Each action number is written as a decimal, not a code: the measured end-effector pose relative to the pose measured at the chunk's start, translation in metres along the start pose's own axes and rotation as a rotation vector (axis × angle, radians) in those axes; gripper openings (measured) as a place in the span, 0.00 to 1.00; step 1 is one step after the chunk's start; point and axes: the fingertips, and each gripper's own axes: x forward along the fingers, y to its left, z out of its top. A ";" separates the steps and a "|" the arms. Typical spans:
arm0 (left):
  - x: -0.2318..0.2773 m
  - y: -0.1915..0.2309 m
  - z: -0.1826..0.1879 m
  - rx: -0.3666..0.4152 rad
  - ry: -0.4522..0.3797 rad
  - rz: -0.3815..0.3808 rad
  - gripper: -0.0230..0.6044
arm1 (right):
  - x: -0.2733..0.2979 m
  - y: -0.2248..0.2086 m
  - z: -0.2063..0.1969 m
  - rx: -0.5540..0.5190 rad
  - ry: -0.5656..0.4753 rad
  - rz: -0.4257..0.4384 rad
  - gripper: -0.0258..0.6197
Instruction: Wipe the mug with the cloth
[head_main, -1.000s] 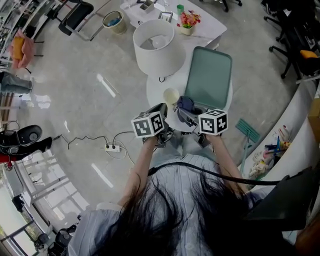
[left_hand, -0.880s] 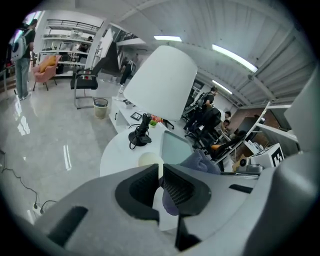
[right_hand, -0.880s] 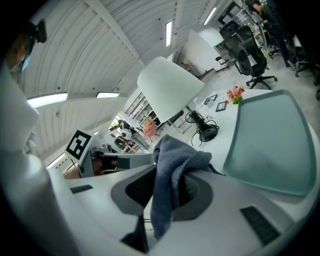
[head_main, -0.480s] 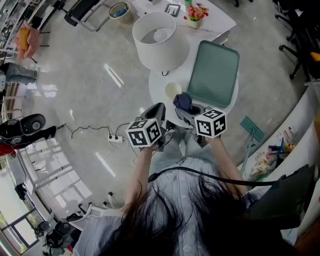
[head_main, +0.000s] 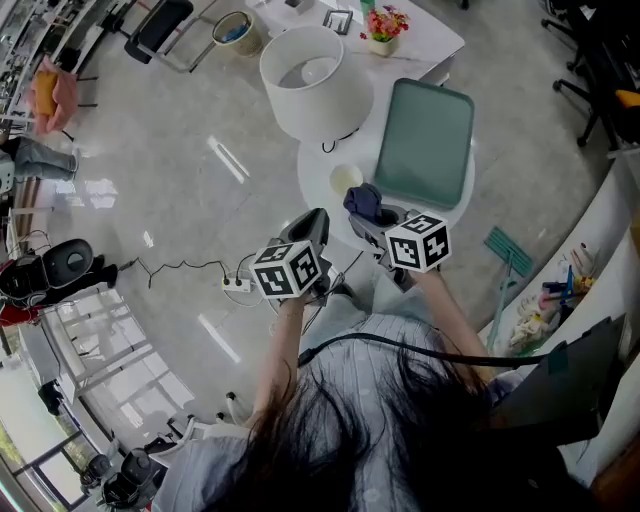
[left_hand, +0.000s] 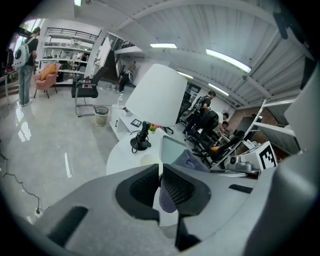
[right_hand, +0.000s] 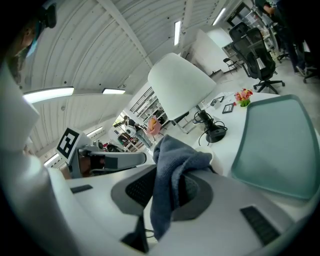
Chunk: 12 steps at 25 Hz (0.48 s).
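Right gripper view, jaws: we read the right gripper as clamped on the cloth, a blue-grey bundle bunched above the pads with a tail hanging below.
Left gripper view, jaws: the left gripper has its jaws almost together, with a narrow slit between them. A lavender patch shows in the slit, and we cannot tell whether it is gripped.
Mug: the pale mug stands free on the white tabletop, near the lamp and beside the green tray.
Bearing: we judge that the mug lies ahead of both jaws, just beyond the cloth and slightly to its left.
Nearer hand: the right. Its cloth is just beside the mug, while the left jaws stand further off.
Handle direction: we cannot tell.
Coming move: in our judgement, a short forward reach brings cloth to mug.
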 end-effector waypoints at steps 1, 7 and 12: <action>-0.002 -0.001 0.000 0.006 -0.002 -0.007 0.10 | -0.001 0.000 -0.001 0.001 -0.003 -0.007 0.17; -0.029 0.004 -0.005 0.082 -0.022 -0.022 0.10 | -0.004 0.021 -0.007 0.006 -0.040 -0.019 0.17; -0.068 0.019 -0.025 0.111 -0.034 -0.037 0.10 | 0.000 0.061 -0.028 0.006 -0.071 -0.028 0.17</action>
